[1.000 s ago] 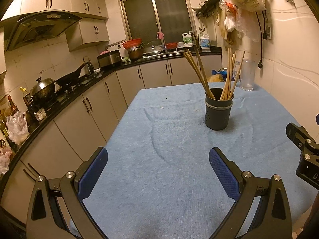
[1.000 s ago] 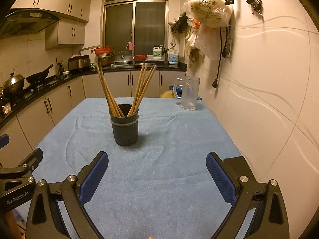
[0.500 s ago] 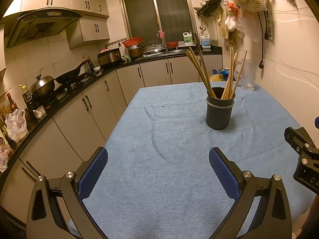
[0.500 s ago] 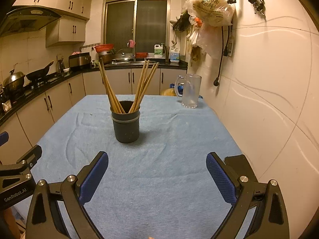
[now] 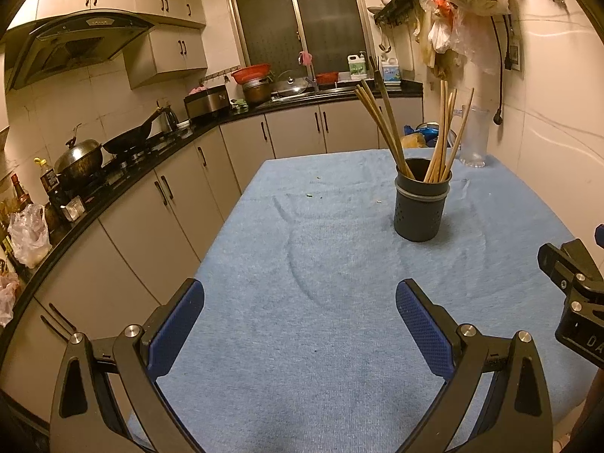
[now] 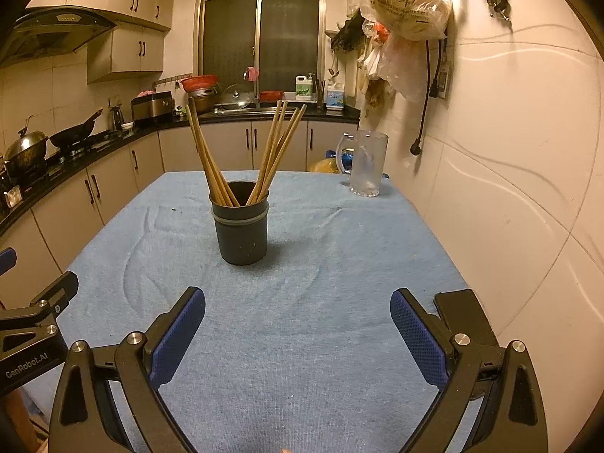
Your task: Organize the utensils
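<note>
Over the near end of a table [image 5: 339, 358] covered in blue terry cloth, the left gripper [image 5: 300, 324] and right gripper [image 6: 298, 324] hover side by side, level and pointed forward, jaws spread wide and holding nothing. Only the left view takes in the right gripper's black frame at its right edge; only the right view shows the printed side of the left one. The dark cylindrical holder [image 6: 240, 226], ringed by a grey band, stands upright mid-table. Wooden chopsticks [image 6: 277, 151] fan from it in two leaning bunches. A clear glass mug [image 6: 364, 164] stands beyond, by the wall.
</note>
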A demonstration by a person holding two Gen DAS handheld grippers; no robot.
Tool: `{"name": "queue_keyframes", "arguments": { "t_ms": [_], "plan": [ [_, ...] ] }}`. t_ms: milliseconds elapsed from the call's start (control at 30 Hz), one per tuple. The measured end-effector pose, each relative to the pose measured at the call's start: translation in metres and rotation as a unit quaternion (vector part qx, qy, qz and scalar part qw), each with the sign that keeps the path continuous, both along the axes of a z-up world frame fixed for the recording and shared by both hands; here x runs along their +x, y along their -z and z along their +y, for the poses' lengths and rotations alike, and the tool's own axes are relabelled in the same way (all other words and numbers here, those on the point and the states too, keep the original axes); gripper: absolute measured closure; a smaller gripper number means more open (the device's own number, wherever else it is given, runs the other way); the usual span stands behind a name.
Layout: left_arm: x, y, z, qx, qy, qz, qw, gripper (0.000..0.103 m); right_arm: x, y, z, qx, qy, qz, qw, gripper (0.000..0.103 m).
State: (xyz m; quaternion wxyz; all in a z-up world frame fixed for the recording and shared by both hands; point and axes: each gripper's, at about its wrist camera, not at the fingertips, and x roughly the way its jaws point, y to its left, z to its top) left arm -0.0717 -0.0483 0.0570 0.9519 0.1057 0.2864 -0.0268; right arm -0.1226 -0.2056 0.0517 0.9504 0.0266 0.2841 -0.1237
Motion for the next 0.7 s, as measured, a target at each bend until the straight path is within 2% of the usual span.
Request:
{"name": "queue_keyframes", "arguments": {
  "t_ms": [500,567,700],
  "plan": [
    [0.009,0.007,-0.003,0.001,0.005,0.012,0.9999,0.002,0.011,0.008,-0.002,0.006,-0.003,0.017,1.000,0.003],
    [0.015,0.011,-0.003,-0.005,0.013,0.027,0.9995,0.002,0.016,0.013,-0.005,0.008,-0.002,0.025,1.000,0.002],
    [0.038,0.028,0.009,-0.022,-0.005,0.063,0.9978,0.002,0.031,0.031,-0.022,0.021,0.000,0.049,0.999,0.000]
  ]
}}
